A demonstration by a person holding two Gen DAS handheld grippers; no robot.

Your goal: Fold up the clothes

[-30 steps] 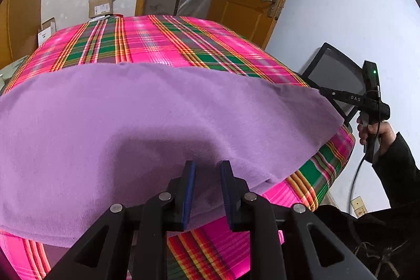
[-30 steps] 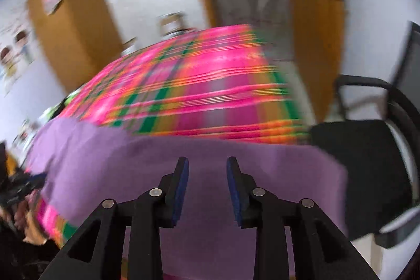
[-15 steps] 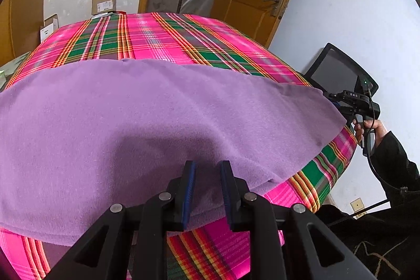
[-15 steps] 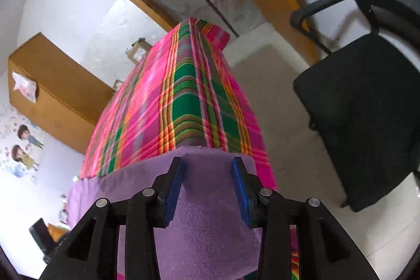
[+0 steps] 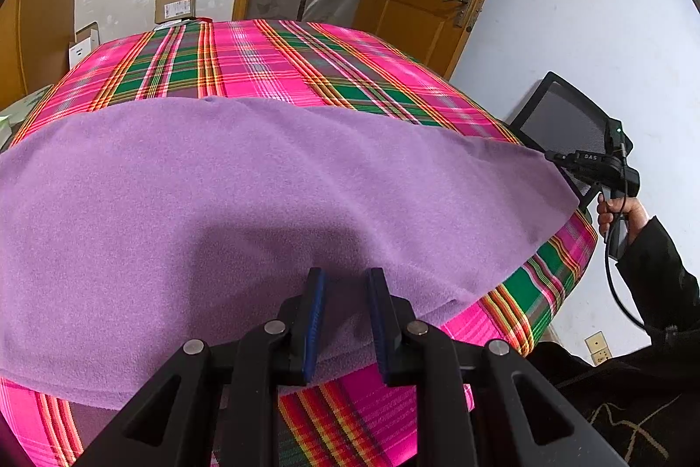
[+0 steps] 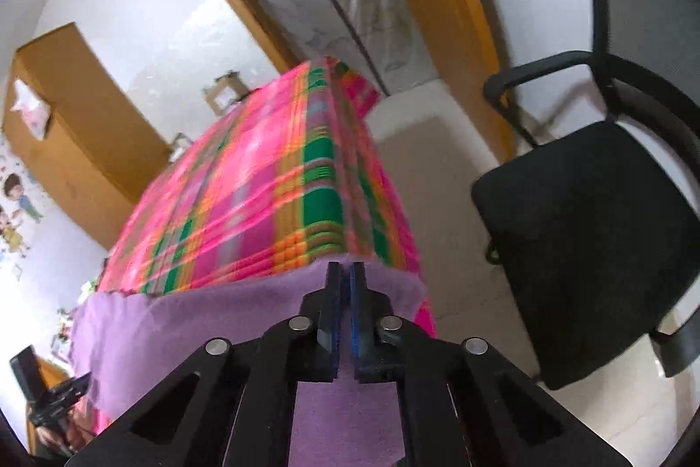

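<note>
The table (image 5: 271,64) is the biggest thing here, and it has a bright pink and green checked cover on it. A big purple cloth (image 5: 262,195) lies spread flat over the near half of the table, and its near edge hangs a little over the side. The far half of the table is bare, so there is lots of room to lay the cloth over that way. A black chair (image 6: 586,230) stands close by the right end of the table, so the right side has less room to swing. The right tool (image 6: 345,292) has its two fingers pressed together at the right end of the cloth, and I think it is pinching the edge there, though the grip itself is hard to see. The left tool (image 5: 345,318) hangs over the near edge of the cloth with its fingers apart and cloth showing in the gap, holding nothing. It looks like the step now is taking hold of the near edge for a fold. Next the left tool needs to close on that edge. Then both tools need to lift together and keep the edge straight, so the cloth does not bunch up.
</note>
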